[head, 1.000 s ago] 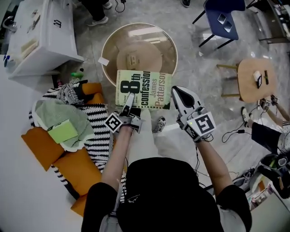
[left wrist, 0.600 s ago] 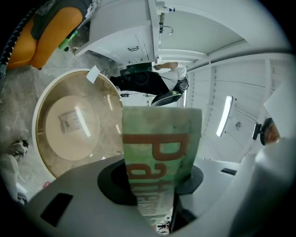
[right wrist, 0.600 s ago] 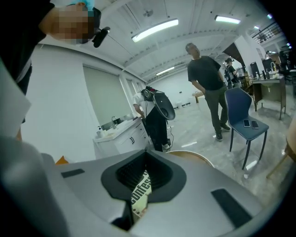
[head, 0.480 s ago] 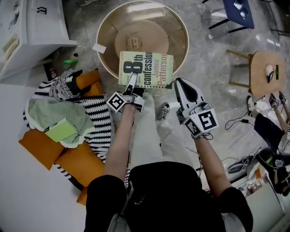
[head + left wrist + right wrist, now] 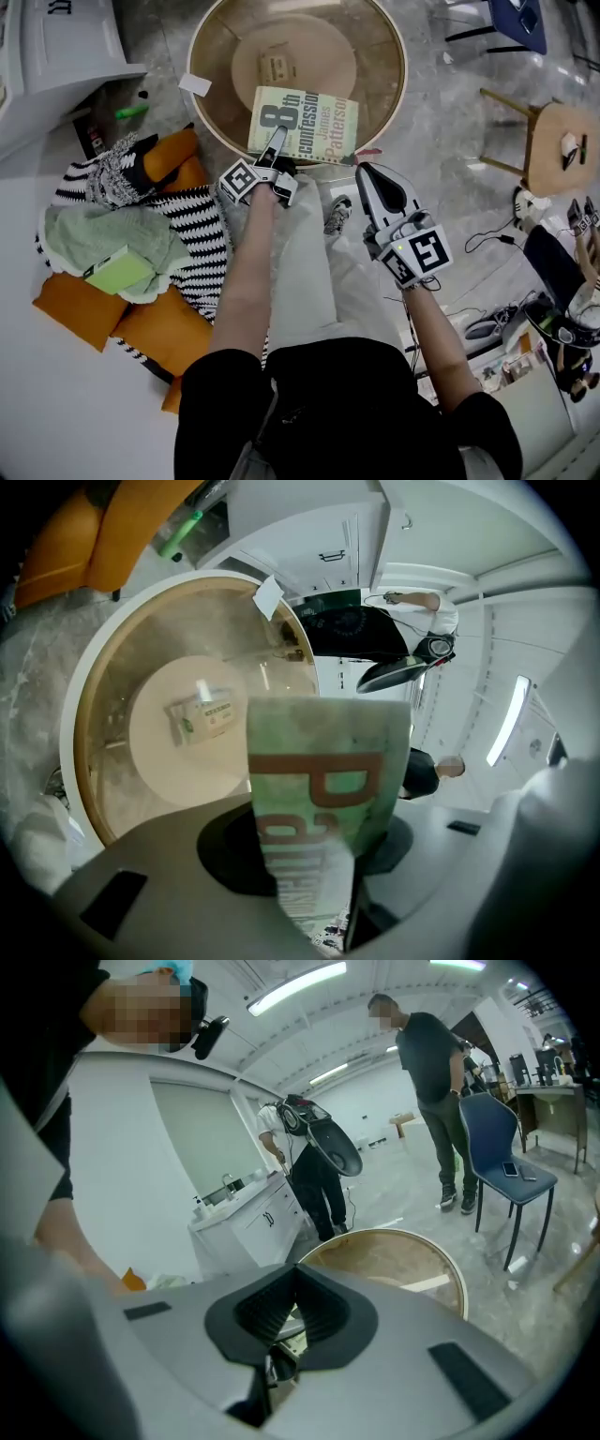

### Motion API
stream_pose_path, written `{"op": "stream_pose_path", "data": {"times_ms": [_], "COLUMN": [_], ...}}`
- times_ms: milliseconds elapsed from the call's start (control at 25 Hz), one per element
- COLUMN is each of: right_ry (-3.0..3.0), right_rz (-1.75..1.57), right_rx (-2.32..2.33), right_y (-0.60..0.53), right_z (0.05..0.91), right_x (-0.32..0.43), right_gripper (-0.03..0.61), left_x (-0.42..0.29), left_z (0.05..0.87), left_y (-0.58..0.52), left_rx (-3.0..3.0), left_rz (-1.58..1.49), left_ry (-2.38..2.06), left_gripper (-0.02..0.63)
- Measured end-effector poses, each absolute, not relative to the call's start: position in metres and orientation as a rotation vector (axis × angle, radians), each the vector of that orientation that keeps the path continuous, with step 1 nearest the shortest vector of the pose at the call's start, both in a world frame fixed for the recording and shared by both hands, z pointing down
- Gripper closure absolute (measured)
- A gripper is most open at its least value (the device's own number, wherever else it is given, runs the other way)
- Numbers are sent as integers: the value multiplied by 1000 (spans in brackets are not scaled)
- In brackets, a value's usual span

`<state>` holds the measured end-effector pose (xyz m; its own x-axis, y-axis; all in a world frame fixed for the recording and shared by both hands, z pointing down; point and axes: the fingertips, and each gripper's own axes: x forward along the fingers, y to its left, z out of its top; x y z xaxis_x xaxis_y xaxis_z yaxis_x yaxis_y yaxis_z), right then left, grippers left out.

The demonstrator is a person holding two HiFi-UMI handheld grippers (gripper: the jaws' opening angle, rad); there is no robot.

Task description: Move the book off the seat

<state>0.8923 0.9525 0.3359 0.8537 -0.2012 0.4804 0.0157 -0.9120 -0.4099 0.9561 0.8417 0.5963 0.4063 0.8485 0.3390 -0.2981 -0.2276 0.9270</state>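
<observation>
Since the earlier frame the book [image 5: 302, 124] has gone from the near rim to farther over the round table [image 5: 370, 56], and both grippers sit lower. The left gripper [image 5: 278, 139] is clamped on the book's near edge, jaws narrow on the cover, cover up. The book's far edge is over the glass and its near right corner just past the wooden rim. Cannot tell if it touches the glass. The right gripper [image 5: 367, 174] is closed and empty, beside the book's right corner but apart. The seat with striped blanket [image 5: 202, 234] and orange cushions [image 5: 159, 333] is at left, clear of the book. Open glass lies beyond the book, and open floor between table and wooden stool [image 5: 562, 141].
</observation>
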Motion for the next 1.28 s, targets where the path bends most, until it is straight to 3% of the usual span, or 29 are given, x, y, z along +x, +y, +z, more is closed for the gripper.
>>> {"op": "stream_pose_path", "data": {"times_ms": [760, 960, 1120, 1280], "right_ry": [99, 86, 84, 84], "right_rz": [-818, -807, -794, -775], "right_rx": [-2529, -2534, -2546, -2558], "right_y": [936, 937, 940, 943], "right_z": [365, 358, 350, 342], "right_x": [887, 881, 878, 877], "right_gripper": [563, 563, 563, 563], "left_x": [979, 967, 953, 943], "left_z": [650, 662, 668, 664], "left_y": [837, 830, 821, 809], "left_rx": [1519, 1623, 1726, 1749], "left_rz": [1344, 1527, 1666, 1697], "left_ry": [433, 374, 362, 314], "left_gripper": [438, 324, 176, 141]}}
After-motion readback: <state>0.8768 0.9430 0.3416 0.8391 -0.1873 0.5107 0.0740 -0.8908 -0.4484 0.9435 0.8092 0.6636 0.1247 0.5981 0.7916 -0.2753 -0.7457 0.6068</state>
